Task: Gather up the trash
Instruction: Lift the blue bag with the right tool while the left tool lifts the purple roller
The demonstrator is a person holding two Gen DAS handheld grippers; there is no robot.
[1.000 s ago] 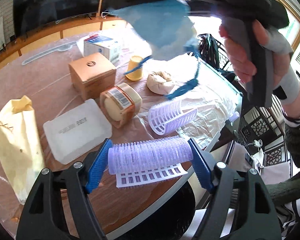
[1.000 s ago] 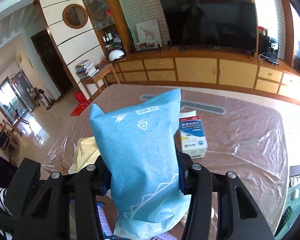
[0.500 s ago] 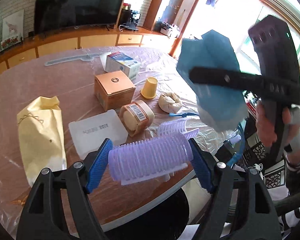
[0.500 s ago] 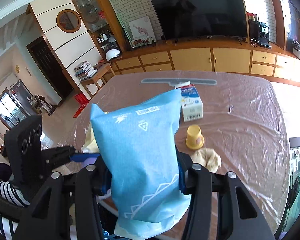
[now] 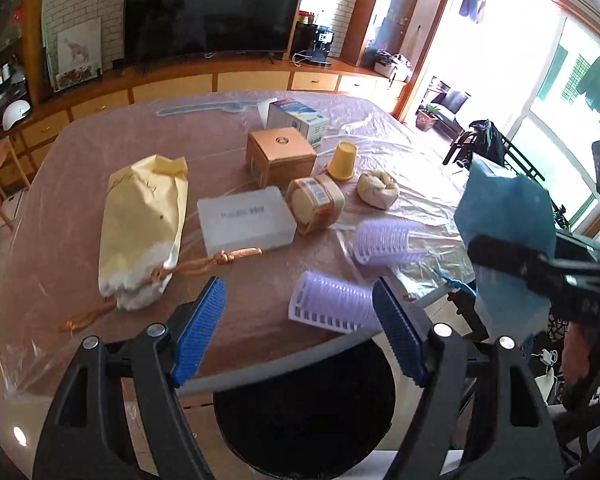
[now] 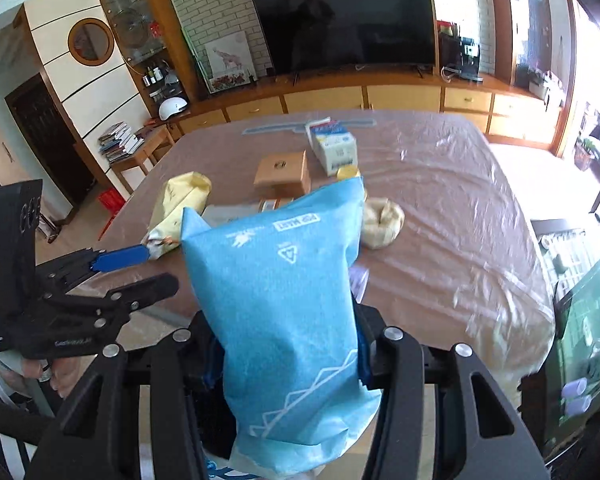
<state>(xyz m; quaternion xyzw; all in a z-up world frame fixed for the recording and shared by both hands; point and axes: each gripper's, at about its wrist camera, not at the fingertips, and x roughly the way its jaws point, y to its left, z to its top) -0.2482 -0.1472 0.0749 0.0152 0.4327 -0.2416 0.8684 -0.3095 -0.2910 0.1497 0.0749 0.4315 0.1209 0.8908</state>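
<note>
My left gripper point(image 5: 300, 330) is open and empty above the near table edge, over a round black bin point(image 5: 304, 404). A purple hair roller point(image 5: 334, 303) is blurred just in front of its right finger, at the table edge. A second purple roller point(image 5: 388, 241) lies on the table. My right gripper point(image 6: 286, 364) is shut on a blue packet point(image 6: 284, 300) and holds it upright; it also shows at the right in the left wrist view point(image 5: 504, 220).
On the plastic-covered table point(image 5: 80, 200) lie a yellow paper bag point(image 5: 144, 216), a white flat box point(image 5: 244, 220), a brown box point(image 5: 280, 156), a milk carton point(image 5: 298, 122), a yellow cup point(image 5: 343, 161), a round labelled tub point(image 5: 316, 202) and a crumpled wad point(image 5: 378, 190).
My left gripper opened and let go of the purple roller, which now sits lower by its right finger. Both grippers pulled back toward the near table edge, the right still holding the blue packet.
</note>
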